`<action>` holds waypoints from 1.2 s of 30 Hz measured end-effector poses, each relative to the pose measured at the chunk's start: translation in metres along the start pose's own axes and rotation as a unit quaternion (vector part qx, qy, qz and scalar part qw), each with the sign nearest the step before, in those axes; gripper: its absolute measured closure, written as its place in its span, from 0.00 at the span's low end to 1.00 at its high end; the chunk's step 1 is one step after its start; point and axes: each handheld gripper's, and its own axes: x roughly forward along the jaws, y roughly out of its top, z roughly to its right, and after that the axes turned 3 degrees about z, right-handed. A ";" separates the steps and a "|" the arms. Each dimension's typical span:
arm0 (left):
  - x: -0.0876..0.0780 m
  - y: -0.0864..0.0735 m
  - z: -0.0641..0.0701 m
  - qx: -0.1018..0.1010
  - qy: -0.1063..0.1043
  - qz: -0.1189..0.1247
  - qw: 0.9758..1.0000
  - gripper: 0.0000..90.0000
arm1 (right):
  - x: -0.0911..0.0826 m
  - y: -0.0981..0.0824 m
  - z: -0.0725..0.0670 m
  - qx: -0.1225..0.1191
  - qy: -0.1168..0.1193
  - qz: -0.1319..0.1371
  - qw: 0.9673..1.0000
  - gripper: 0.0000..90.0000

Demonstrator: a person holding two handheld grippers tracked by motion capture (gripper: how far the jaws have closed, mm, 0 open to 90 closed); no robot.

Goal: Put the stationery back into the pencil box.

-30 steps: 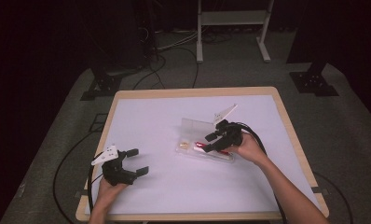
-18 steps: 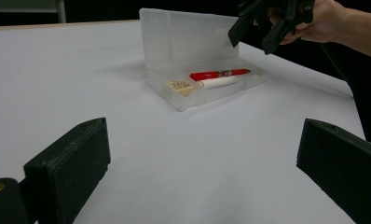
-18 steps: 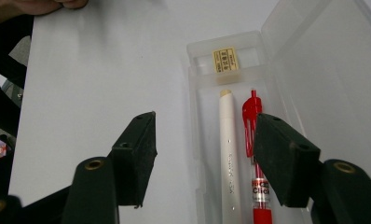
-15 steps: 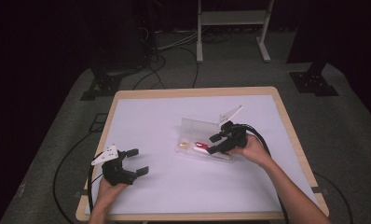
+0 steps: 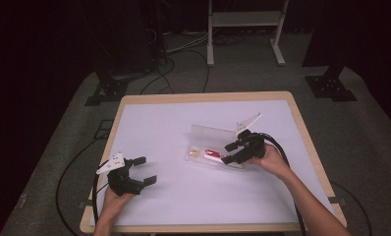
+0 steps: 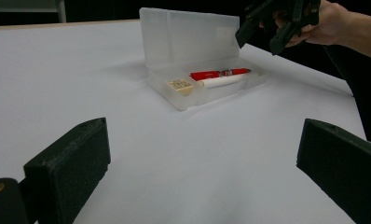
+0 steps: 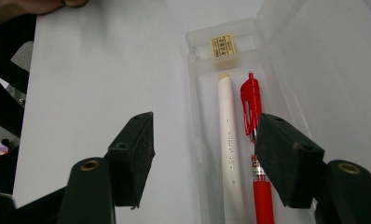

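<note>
Right gripper (image 7: pixel 202 154), jaws just opening wide and empty, hangs over open clear pencil case (image 7: pixel 195 65), white pen (image 7: pixel 231 149) and red pen (image 7: pixel 254 140) lengthwise between jaws; left gripper (image 5: pixel 134 172) open, well apart.

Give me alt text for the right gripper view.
Open right tongs hover over an open clear plastic pencil case on the white table. Inside lie a white pen, a red pen and a small yellow-labelled eraser.

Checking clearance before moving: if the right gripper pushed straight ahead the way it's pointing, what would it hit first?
Probably the white pen lying in the open clear case; the right gripper has open jaws straddling it.
</note>
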 end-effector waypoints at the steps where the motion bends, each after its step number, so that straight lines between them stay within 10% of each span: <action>1: 0.000 0.000 0.000 0.000 0.000 0.000 1.000 0.02 | -0.001 -0.001 0.000 0.003 0.000 0.002 1.000 0.41; 36: 0.000 0.000 0.000 0.000 0.002 -0.001 1.000 0.02 | -0.014 -0.020 -0.003 0.005 -0.004 0.003 1.000 0.39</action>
